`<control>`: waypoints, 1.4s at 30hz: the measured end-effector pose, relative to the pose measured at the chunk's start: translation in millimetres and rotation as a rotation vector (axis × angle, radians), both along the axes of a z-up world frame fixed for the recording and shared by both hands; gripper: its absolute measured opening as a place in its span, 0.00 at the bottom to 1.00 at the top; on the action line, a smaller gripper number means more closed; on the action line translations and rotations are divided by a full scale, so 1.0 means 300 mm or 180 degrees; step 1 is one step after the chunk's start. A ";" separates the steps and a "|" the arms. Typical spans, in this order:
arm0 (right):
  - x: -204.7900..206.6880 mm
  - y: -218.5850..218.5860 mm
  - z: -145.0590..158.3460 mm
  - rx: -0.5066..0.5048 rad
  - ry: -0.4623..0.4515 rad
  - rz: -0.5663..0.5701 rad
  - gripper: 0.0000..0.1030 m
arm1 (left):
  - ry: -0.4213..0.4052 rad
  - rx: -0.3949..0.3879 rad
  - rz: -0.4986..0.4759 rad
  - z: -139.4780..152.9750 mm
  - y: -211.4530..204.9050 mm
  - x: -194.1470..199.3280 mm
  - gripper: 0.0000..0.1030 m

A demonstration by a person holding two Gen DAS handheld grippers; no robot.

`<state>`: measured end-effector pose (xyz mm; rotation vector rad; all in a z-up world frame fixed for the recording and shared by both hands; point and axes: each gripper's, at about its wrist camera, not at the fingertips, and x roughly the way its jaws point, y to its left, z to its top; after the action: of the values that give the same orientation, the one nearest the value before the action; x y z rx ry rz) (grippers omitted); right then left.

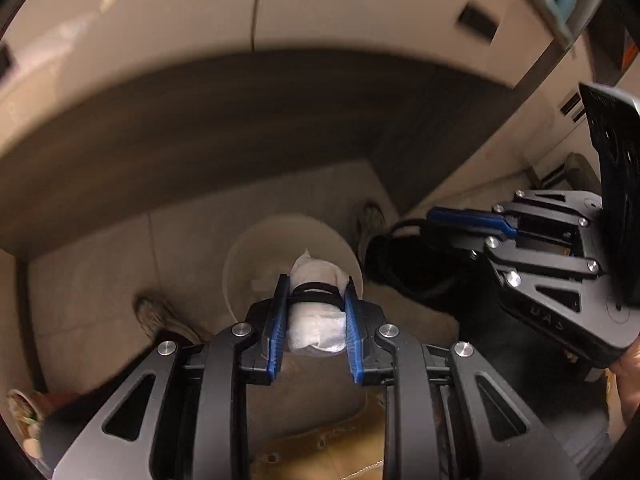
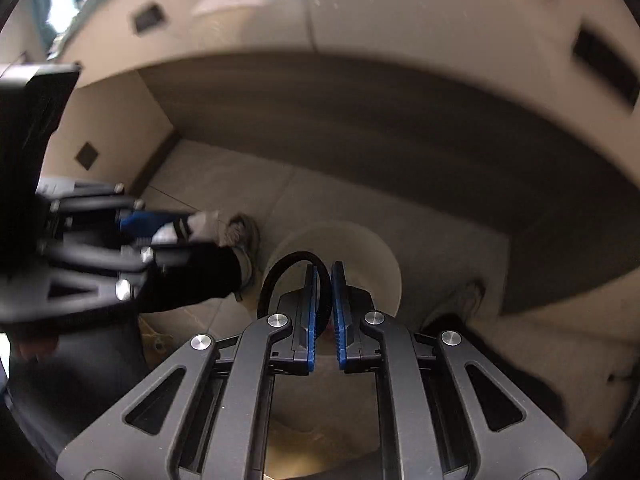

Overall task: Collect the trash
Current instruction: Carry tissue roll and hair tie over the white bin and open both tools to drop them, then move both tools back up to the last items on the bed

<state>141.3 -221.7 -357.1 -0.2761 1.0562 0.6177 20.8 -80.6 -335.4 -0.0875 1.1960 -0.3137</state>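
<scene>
Left gripper (image 1: 316, 320) clamps a wadded tissue (image 1: 316, 326) above the white bin (image 1: 240, 264) on the floor; right gripper (image 2: 325, 312) pinches a black cord (image 2: 276, 268). Drop-off step: next, centre over the bin's rim, then release.

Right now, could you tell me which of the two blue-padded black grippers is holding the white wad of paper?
The left gripper: the crumpled white paper wad sits clamped between its blue pads over the pale round bin. The right gripper pinches only a thin black loop.
</scene>
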 end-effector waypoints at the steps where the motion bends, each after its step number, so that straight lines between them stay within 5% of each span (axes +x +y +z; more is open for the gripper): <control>1: 0.014 0.000 -0.035 -0.0016 0.0057 -0.0047 0.07 | 0.0057 -0.0006 -0.0014 -0.043 -0.007 0.008 0.23; 12: 0.098 0.008 -0.285 -0.0390 0.0376 -0.0170 0.07 | 0.0563 -0.0202 -0.0297 -0.398 -0.083 0.090 0.24; 16: 0.138 0.005 -0.352 -0.0466 0.0480 -0.0182 0.07 | 0.0654 -0.0002 -0.0314 -0.470 -0.100 0.112 0.26; 20: 0.155 -0.010 -0.381 -0.0446 0.0576 -0.0165 0.08 | 0.0637 0.0005 -0.0301 -0.480 -0.093 0.130 0.27; 25: 0.146 -0.004 -0.393 -0.0398 0.0584 -0.0097 0.08 | 0.0622 0.0003 -0.0223 -0.484 -0.068 0.134 0.50; 29: 0.136 0.007 -0.395 -0.0417 0.0587 -0.0072 0.08 | 0.0581 -0.0013 -0.0167 -0.463 -0.059 0.129 0.59; 31: 0.133 0.009 -0.392 -0.0407 0.0587 -0.0081 0.08 | 0.0551 -0.0016 -0.0084 -0.449 -0.042 0.129 0.74; 35: 0.128 0.006 -0.385 -0.0366 0.0582 -0.0072 0.07 | 0.0423 -0.0071 0.0170 -0.385 0.022 0.120 0.90; 42: 0.113 0.059 -0.390 -0.0414 0.0572 0.0068 0.08 | 0.0175 -0.0122 0.0461 -0.266 0.128 0.065 0.92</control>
<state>175.3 -203.9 -474.3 -0.3503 1.2704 0.6019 40.4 -42.3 -415.2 -0.2162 1.2313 -0.2082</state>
